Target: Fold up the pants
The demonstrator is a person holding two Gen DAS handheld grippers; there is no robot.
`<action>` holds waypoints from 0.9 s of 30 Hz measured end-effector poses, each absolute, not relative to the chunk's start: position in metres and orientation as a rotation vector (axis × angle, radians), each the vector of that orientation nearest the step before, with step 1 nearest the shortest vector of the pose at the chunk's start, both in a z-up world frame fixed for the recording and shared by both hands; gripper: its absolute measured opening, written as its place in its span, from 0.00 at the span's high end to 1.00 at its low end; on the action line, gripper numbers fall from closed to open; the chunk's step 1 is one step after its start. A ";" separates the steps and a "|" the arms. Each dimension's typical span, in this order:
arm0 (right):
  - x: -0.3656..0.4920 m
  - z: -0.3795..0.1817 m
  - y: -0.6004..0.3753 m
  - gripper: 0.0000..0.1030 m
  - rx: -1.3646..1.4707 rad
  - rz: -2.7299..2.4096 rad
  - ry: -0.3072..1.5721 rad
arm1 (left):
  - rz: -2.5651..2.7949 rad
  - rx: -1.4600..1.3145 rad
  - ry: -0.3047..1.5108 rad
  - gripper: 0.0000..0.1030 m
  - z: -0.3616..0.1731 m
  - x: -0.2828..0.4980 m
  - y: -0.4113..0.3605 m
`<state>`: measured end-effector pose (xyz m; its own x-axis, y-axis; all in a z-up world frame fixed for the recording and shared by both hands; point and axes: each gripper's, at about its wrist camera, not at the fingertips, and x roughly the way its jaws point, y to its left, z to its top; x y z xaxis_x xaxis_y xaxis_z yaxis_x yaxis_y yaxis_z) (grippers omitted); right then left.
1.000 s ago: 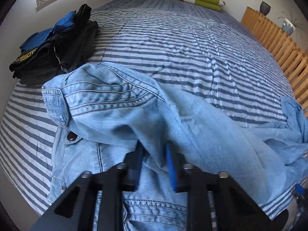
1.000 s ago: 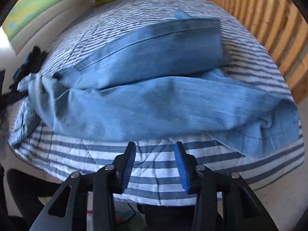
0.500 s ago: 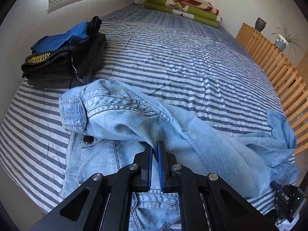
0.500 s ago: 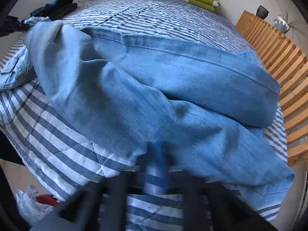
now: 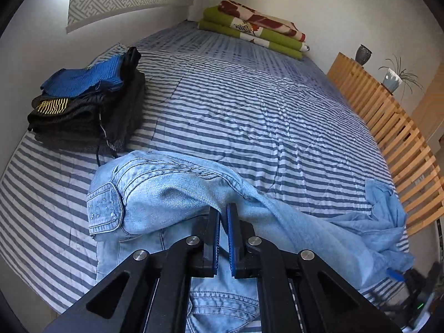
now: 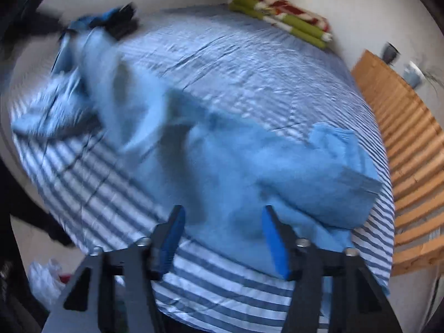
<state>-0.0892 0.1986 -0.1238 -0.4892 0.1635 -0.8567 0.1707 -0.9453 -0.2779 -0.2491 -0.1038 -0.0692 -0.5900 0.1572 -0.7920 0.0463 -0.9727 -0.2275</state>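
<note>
Light blue jeans (image 5: 172, 191) lie crumpled along the near edge of the striped bed (image 5: 249, 105), waistband to the left and legs trailing right. My left gripper (image 5: 224, 208) is shut on a raised fold of denim just behind the waistband, with only a thin slit between its blue pads. In the blurred right wrist view the jeans legs (image 6: 277, 166) are bunched in a heap near the bed's right corner. My right gripper (image 6: 222, 213) hovers over that heap, open wide, with nothing between its fingers.
A stack of folded dark and blue clothes (image 5: 86, 111) sits on the bed's left side. A folded green and red blanket (image 5: 258, 32) lies at the far end. A wooden slatted frame (image 5: 394, 127) runs along the right, with a vase (image 5: 363, 54) and a plant pot (image 5: 392, 80) behind it.
My left gripper closed on the denim fold and has drawn back and up with it. My right gripper swung fast across the legs and now stands wide open.
</note>
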 end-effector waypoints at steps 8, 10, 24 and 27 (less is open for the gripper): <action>-0.114 -0.146 0.204 0.98 1.669 -2.814 0.688 | 2.733 -1.345 -0.341 0.95 -0.052 -0.244 -0.108; -0.110 -0.099 0.219 0.98 1.547 -2.933 0.571 | 2.735 -1.322 -0.342 0.95 -0.045 -0.244 -0.112; -0.382 -0.010 0.280 0.90 1.547 -3.136 0.938 | 2.750 -1.380 -0.224 0.92 -0.042 -0.387 -0.088; -0.424 -0.042 0.298 0.84 1.768 -3.059 0.656 | 2.635 -1.576 -0.303 0.87 -0.069 -0.413 -0.098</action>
<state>-0.4240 0.2979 -0.0424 -0.4396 0.5423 -0.7160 -0.2010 -0.8363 -0.5101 -0.4134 -0.0976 -0.0688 -0.4771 0.1481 -0.8663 0.0522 -0.9792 -0.1961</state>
